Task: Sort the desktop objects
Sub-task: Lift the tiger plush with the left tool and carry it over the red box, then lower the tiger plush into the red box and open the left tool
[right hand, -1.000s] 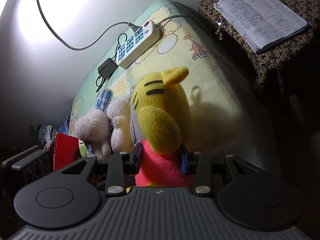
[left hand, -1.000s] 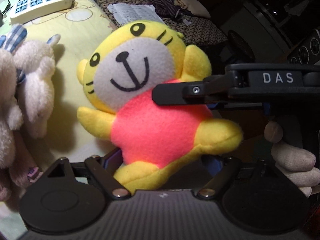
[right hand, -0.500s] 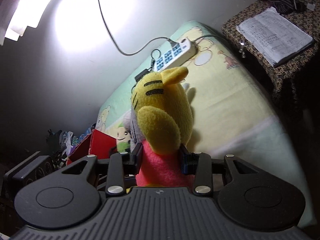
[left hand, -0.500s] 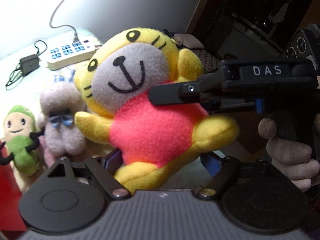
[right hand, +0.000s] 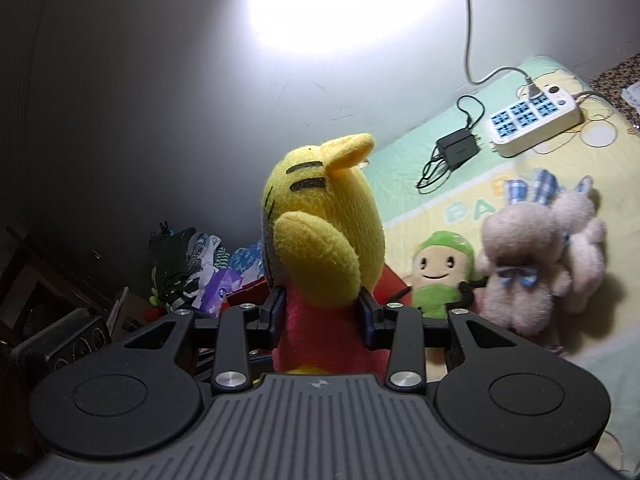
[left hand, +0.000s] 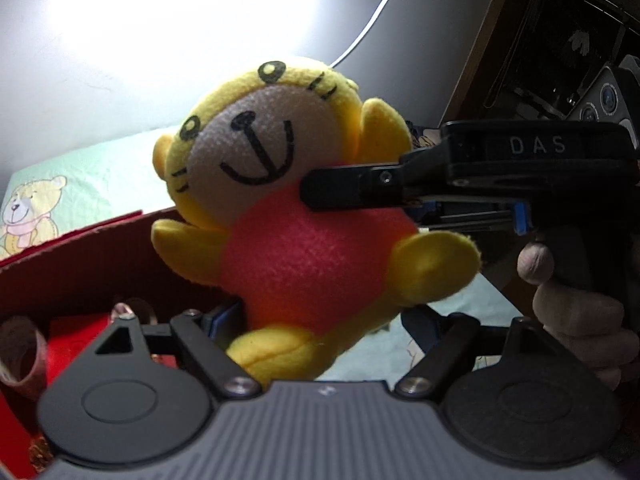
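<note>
The yellow plush tiger with a pink-red body and white face [left hand: 304, 216] is held off the bed, gripped by both sets of tongs at once.

Left tongs [left hand: 320, 320]: the two fingers pinch the toy's lower body from either side, just above its yellow feet. In the left wrist view the toy faces the camera, leaning toward 1 o'clock.

Right tongs [right hand: 322, 312]: the fingers are pressed into the pink-red torso [right hand: 320, 344] just below one yellow arm. This view shows the toy from the side, its head at 12 o'clock. In the left wrist view the same tool enters from 3 o'clock as a black bar marked "DAS" [left hand: 536, 146], with a person's hand [left hand: 576, 304] wrapped around its handle at 4 o'clock.

Surroundings, left wrist view: an open red cardboard box [left hand: 80, 256] lies at 9 o'clock, directly behind the toy's raised arm. Its contents are too blurred to identify.

Surroundings, right wrist view: the pale green and yellow cartoon-print bed sheet [right hand: 520, 176] carries a small green plush figure with a smiling face [right hand: 440, 276] at 3 o'clock, touching a pair of pale pink plush rabbits with blue checked bows [right hand: 536, 256]. A white power strip with blue sockets [right hand: 532, 120] and a black plug adapter [right hand: 456, 148] lie at 2 o'clock, well apart from the plush toys.
</note>
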The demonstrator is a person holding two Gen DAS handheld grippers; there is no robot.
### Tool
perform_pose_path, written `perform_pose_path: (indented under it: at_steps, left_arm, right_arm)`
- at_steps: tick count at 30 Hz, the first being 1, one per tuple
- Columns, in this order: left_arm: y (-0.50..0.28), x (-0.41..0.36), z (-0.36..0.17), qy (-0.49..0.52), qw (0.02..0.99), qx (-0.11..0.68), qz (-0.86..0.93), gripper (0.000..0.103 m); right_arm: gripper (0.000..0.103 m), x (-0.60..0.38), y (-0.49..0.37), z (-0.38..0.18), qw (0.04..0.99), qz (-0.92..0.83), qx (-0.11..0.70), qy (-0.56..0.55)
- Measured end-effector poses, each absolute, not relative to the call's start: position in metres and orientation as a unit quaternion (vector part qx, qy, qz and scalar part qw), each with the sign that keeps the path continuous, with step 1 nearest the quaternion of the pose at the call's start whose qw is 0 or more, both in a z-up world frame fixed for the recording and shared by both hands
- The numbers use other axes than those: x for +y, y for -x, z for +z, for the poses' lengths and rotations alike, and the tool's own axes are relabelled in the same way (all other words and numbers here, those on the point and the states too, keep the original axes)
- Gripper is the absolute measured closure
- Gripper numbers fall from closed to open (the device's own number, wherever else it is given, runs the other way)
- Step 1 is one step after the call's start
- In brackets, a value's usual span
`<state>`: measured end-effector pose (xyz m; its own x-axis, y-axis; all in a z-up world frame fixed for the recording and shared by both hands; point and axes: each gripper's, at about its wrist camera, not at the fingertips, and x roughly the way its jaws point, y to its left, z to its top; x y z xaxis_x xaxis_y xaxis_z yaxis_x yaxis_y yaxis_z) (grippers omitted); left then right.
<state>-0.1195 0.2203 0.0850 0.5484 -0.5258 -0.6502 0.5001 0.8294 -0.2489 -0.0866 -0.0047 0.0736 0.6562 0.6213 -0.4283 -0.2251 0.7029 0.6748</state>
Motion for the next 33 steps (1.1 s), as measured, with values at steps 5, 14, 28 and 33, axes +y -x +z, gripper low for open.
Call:
perform_pose_path:
  at_steps: [5,14,28,33]
  left_arm:
    - [0.102,0.263,0.069,0.051,0.868,0.391,-0.303,0.02]
    - [0.078,0.294,0.026,0.099,0.835,0.43,-0.328,0.02]
    - [0.078,0.302,0.014,0.095,0.826,0.461,-0.311,0.02]
    - [0.072,0.305,0.006,0.101,0.816,0.482,-0.303,0.019]
  right_arm:
    - [0.064,0.048,0.076,0.077,0.868,0.239,0.337,-0.276]
    - [0.064,0.103,0.061,0.065,0.879,0.18,0.381,-0.226]
    - [0.065,0.141,0.035,0.042,0.87,0.122,0.456,-0.142]
    - [0.066,0.139,0.026,0.03,0.856,0.127,0.474,-0.167]
